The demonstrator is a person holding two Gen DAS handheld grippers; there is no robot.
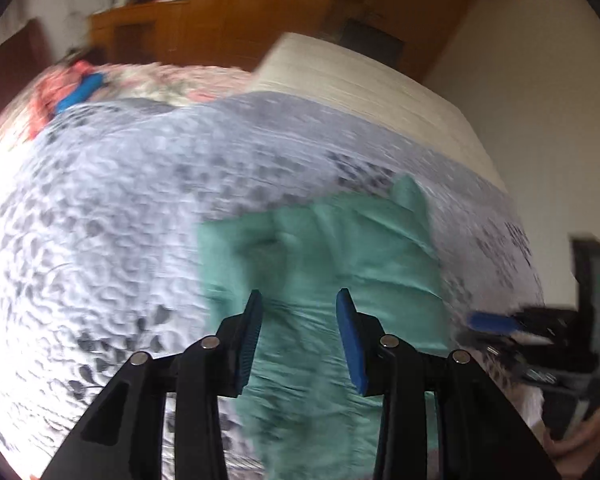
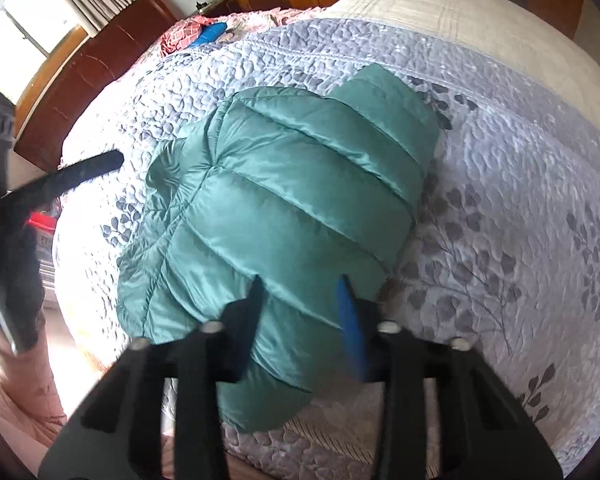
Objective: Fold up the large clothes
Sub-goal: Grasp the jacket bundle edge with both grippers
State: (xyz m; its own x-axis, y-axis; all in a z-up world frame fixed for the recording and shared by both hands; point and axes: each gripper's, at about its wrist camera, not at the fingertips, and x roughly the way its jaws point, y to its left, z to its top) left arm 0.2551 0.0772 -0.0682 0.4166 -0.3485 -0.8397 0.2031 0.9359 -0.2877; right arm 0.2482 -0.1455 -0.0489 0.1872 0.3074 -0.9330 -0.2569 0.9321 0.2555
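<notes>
A teal puffer jacket [image 2: 284, 204] lies folded in a bundle on a grey leaf-patterned quilt [image 2: 500, 184] on the bed. It also shows, blurred, in the left wrist view [image 1: 332, 256]. My right gripper [image 2: 302, 292] is open and empty, just above the jacket's near end. My left gripper [image 1: 298, 304] is open and empty above the jacket. The right gripper shows at the right edge of the left wrist view [image 1: 484, 322]. The left gripper shows at the left of the right wrist view [image 2: 88, 168].
A beige cover [image 2: 452, 12] lies at the far end of the bed. Pink and red bedding with a blue object [image 2: 210, 34] lies near the dark wooden headboard [image 2: 88, 76]. Wooden cabinets [image 1: 228, 12] stand behind the bed. A window with curtains [image 2: 48, 4] is at the left.
</notes>
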